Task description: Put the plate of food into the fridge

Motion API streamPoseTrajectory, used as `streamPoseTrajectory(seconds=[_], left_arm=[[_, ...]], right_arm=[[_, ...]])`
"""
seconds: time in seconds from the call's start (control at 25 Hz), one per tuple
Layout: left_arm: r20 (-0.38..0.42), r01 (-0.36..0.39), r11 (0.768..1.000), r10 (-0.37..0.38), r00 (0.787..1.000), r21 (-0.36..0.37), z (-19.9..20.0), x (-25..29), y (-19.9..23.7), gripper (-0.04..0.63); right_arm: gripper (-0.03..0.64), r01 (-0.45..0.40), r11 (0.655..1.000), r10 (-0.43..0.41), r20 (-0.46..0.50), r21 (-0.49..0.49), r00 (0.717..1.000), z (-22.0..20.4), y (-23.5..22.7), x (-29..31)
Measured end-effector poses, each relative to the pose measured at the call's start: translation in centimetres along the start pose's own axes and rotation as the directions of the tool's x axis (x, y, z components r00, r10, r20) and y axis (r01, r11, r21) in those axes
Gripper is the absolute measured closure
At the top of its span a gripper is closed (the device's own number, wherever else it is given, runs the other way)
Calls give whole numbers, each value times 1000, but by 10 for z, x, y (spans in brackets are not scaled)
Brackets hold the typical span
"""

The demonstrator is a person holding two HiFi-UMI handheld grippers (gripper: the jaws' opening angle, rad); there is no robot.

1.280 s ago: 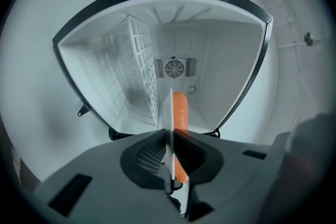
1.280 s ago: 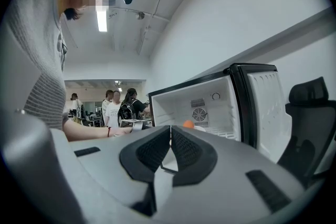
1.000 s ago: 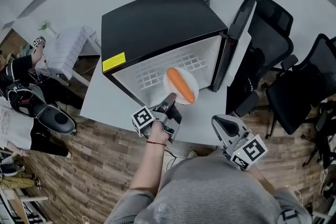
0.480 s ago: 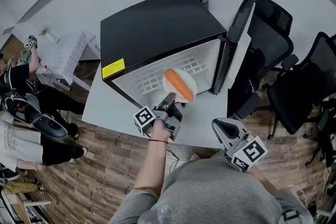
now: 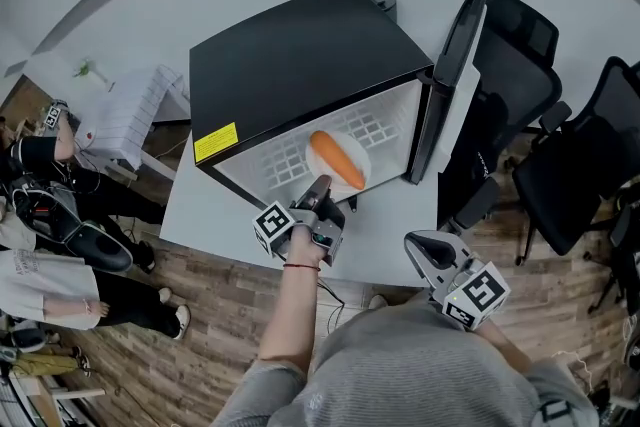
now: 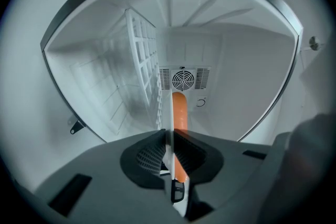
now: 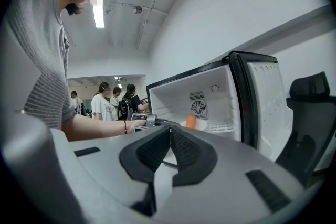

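Now placing — the left gripper (image 5: 322, 190), jaws clamped on the round white plate (image 5: 358, 145) bearing an orange carrot (image 5: 337, 160), holds it just ahead inside the open black fridge (image 5: 300, 45); next it should probably settle the plate on the white wire shelf (image 5: 385, 125) and release — right gripper (image 5: 425, 250) closed, empty.

Two blk office chairs (image 5: 520, 65) at rt; bystanders (image 5: 35, 280) at left on wood floor (image 5: 190, 315).

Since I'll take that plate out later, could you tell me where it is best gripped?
By its near rim, coming from the open front of the fridge: the plate is thin and flat, the carrot fills its middle, and the left gripper holds it there.
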State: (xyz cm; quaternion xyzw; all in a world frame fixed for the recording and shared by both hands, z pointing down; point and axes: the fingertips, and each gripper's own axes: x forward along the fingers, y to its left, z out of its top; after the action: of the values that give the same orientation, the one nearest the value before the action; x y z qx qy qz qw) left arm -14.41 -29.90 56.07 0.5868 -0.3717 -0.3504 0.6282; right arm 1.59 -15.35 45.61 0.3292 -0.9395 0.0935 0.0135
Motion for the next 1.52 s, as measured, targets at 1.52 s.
streamPoseTrajectory(seconds=[1.52], left_arm=[[59,-56,998,55,997,12,39,42,16,543]], right_arm=[[601,-5,1000,5,-23,18,1000,-3,-17,12]])
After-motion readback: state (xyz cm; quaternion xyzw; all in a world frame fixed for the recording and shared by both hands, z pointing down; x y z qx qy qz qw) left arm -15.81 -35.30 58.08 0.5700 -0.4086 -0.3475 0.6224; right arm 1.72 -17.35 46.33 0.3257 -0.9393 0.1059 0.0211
